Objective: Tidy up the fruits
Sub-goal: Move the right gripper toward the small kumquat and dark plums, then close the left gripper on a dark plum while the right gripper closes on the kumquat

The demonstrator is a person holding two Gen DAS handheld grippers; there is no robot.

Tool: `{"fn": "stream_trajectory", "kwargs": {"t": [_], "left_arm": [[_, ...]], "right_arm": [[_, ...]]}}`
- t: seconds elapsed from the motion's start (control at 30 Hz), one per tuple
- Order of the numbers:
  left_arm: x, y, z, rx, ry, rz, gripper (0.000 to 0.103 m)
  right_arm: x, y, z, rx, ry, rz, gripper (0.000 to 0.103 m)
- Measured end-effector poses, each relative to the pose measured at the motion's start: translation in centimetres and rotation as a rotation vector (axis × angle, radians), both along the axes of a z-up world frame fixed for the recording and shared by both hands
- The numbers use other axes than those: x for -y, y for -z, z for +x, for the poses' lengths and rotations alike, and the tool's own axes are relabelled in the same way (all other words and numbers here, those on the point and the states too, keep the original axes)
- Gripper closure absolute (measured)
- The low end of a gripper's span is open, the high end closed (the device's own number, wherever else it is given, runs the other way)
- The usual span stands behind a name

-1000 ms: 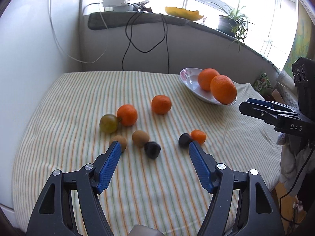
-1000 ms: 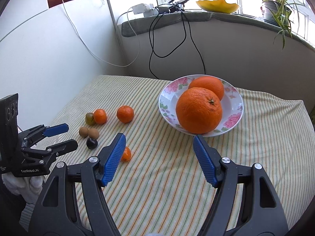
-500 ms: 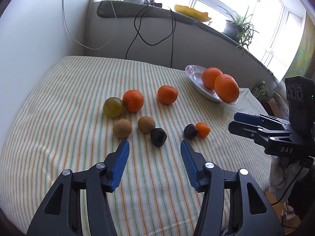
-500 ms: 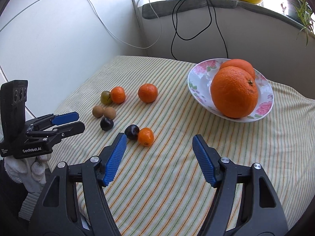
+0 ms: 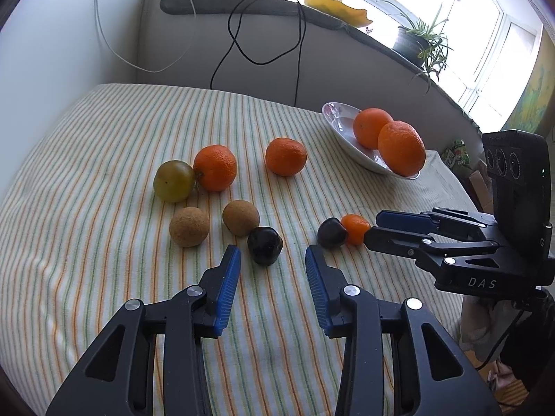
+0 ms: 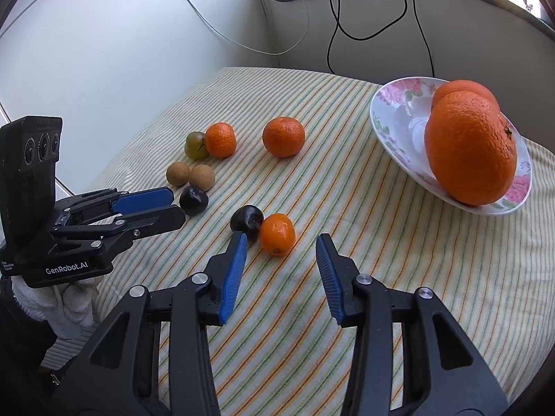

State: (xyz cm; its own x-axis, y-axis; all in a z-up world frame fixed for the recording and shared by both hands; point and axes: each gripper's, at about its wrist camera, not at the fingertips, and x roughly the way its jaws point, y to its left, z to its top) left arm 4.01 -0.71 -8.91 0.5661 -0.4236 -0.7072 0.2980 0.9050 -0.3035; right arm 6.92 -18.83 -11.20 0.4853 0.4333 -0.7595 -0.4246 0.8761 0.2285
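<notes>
Loose fruit lies on the striped cloth. A dark plum sits just ahead of my open, empty left gripper. A second dark plum touches a small orange kumquat, which lies just ahead of my open, empty right gripper. Two brown kiwis, a green plum and two tangerines lie farther back. A flowered white plate holds two big oranges.
The striped cloth covers the table against a white wall on the left. Black and white cables hang from the sill behind. A potted plant and a yellow dish stand on the sill. The table's right edge drops off past the plate.
Both grippers have moved forward and down towards the fruit. The left now faces the near dark plum; the right has swung left from the plate to the kumquat. Both jaws stand narrower.
</notes>
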Motion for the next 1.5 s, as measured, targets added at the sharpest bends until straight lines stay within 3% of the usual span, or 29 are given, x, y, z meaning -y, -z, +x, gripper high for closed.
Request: {"fn": "stream_trajectory", "kwargs": {"t": [0.33, 0.67, 0.87, 1.5], "left_arm": [[0.6, 0.7, 0.8, -0.015, -0.003, -0.007, 0.066], [0.8, 1.1, 1.6, -0.014, -0.007, 0.031, 0.082], [1.3, 1.0, 1.2, 0.011, -0.002, 0.06, 0.083], [1.4, -0.8, 1.1, 0.05, 0.024, 0.01, 0.083]], "right_arm": [[-0.5, 0.9, 1.1, -0.021, -0.012, -0.015, 0.067], [-1.1, 1.1, 1.3, -0.028, -0.028, -0.02, 0.078], [-1.1, 1.0, 1.2, -0.022, -0.025, -0.023, 0.078], [1.9, -1.5, -0.3, 0.02, 0.034, 0.052, 0.079]]}}
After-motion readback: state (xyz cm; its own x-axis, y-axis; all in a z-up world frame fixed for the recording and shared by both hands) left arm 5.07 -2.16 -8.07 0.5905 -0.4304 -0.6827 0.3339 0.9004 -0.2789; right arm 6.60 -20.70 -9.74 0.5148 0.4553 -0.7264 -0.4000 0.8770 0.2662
